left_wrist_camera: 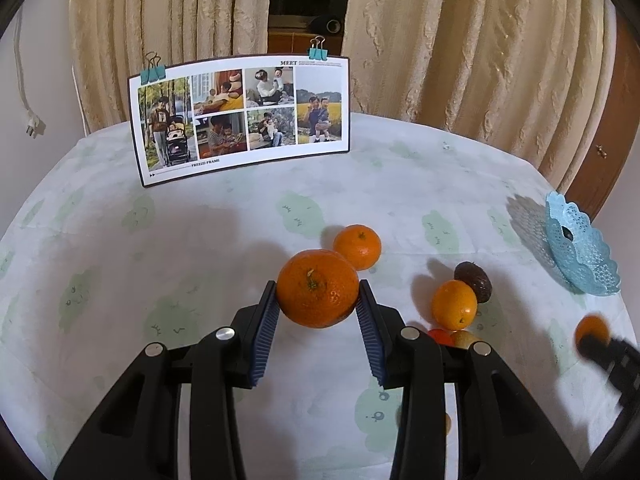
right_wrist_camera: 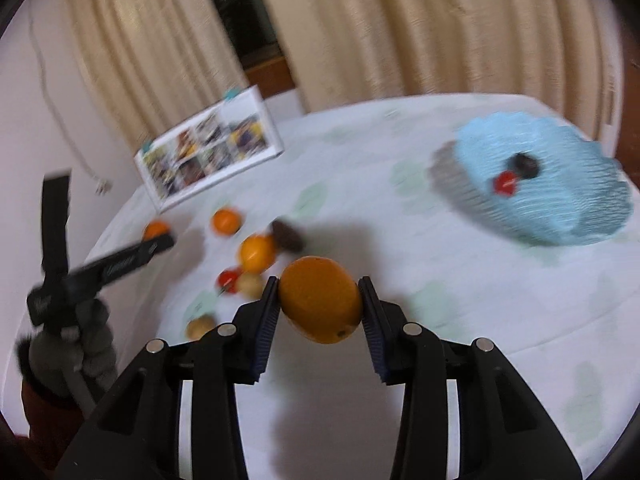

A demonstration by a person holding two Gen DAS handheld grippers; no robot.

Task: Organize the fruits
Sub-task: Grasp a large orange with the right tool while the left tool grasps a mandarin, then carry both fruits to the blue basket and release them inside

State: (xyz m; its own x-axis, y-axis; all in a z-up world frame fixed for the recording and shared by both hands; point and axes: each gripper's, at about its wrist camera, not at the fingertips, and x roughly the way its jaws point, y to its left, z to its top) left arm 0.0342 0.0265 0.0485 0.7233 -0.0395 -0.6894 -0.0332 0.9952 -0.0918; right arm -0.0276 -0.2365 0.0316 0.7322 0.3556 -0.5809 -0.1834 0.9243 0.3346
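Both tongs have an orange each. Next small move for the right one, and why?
Probably carry the right tongs up and rightward toward the blue basket, then release over it. Their orange is clamped between both pads, off the table. The basket already holds a red fruit and a dark fruit. The left tongs hold another orange.

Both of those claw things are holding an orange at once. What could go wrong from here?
The left gripper pinches a big orange only at its sides, and so does the right gripper with its own orange, so either round fruit might slip out and roll. The blue basket sits near the table's edge; a hard drop could nudge it. Loose fruit such as the small orange could be knocked.
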